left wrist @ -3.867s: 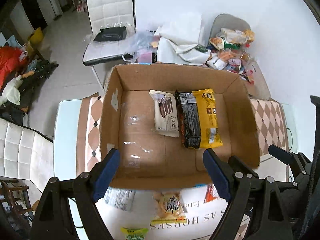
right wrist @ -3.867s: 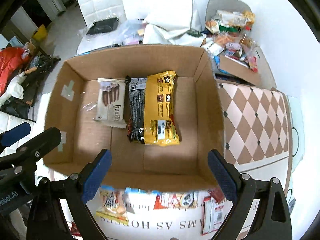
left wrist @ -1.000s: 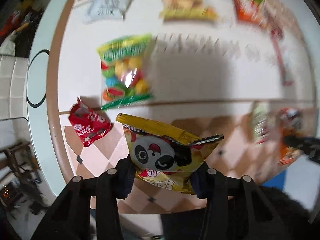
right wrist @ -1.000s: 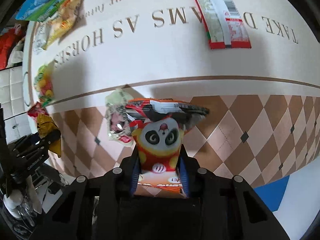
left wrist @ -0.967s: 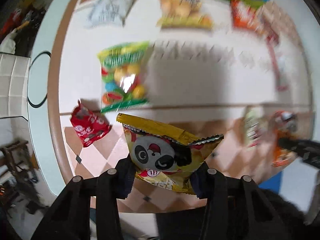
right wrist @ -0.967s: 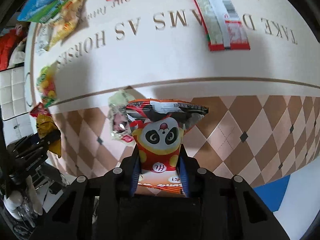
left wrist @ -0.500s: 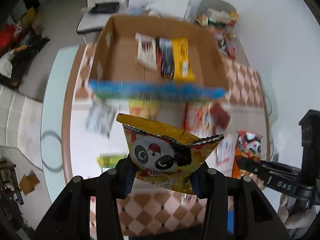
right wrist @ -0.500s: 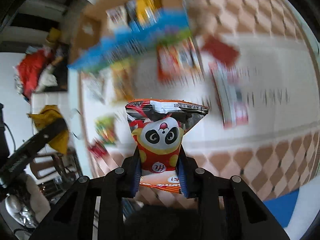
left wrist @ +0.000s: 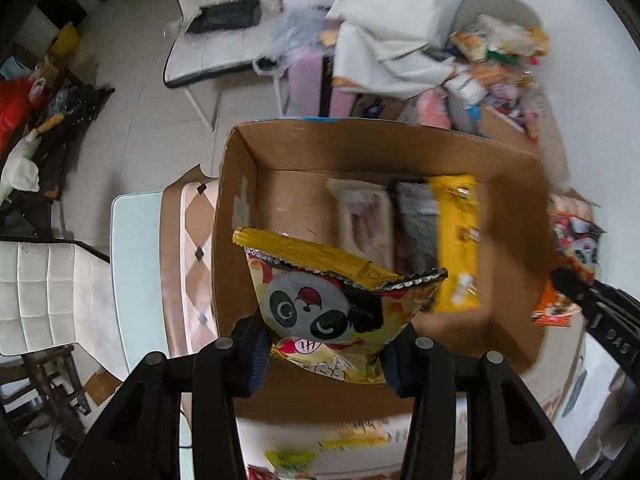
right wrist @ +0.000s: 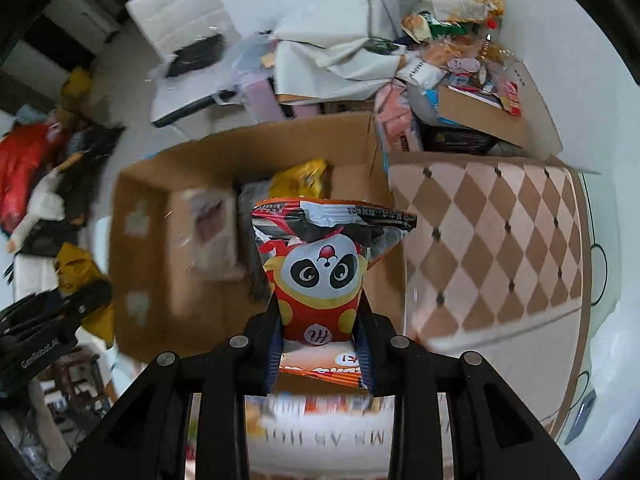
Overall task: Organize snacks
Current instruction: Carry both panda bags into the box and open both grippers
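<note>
Left gripper (left wrist: pixel 325 351): clenched on yellow panda snack bag (left wrist: pixel 332 304), held upright over the near edge of the cardboard box (left wrist: pixel 256 280).
Right gripper (right wrist: pixel 319 350): clenched on red panda snack bag (right wrist: pixel 325 276), upright above the box's near right corner.
Cardboard box: open-topped, on the checkered tablecloth (right wrist: pixel 492 240). Inside, side by side on the floor: pale wafer packet (left wrist: pixel 362 216), dark packet (left wrist: pixel 416 220), yellow packet (left wrist: pixel 456 240).
Beyond the box: white chair (left wrist: pixel 224 20), heap of assorted snacks (right wrist: pixel 460 32) against the wall.
</note>
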The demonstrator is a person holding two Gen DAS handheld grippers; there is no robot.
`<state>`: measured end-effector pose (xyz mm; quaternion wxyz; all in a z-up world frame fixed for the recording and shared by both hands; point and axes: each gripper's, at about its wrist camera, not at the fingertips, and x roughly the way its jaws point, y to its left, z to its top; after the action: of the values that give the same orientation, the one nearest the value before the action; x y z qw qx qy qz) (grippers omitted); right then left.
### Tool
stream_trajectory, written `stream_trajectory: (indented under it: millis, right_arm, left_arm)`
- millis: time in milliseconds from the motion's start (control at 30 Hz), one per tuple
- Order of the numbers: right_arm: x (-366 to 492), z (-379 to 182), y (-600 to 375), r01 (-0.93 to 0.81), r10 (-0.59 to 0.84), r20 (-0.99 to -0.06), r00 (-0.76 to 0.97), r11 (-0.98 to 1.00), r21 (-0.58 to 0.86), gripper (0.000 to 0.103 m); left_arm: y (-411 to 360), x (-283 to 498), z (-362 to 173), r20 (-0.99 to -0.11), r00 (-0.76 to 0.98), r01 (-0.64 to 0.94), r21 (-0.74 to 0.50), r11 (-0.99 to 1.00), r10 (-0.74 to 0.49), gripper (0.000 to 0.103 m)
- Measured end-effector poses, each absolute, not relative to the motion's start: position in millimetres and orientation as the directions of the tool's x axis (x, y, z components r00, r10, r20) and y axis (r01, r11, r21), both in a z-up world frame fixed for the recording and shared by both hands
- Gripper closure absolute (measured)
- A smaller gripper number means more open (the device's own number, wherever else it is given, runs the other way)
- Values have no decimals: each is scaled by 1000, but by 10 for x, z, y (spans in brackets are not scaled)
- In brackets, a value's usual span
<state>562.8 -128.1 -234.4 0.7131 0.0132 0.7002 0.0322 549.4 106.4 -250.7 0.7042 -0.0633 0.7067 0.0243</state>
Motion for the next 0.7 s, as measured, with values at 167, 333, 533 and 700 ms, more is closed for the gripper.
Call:
stream_trajectory:
  millis: [167,333,533,700]
  right_arm:
    - [5986,-2810,-1250,-9,20,-1000,-24,1000,20,70]
    - [6175,-3165,-1207,-21,-3,-998,-68,1000,-2,69]
    - [6241,-3333,-1107,-53,-1,-994,-106,999,5,12]
    - [6215,-3318,-1029,-67,-4,-994,-112,998,4,12]
  left_arm:
    - [1199,5786,-2919,-996,-79,-136,-34,990,-45,60]
    - [1189,5912,-3129,-989,-137,-117,-47,992,-63,58]
    - [1127,5999,-3162,-991,-116,-103,-58,993,-70,23]
    - [1065,5997,-3161,-990,-113,-91,-74,993,-84,18]
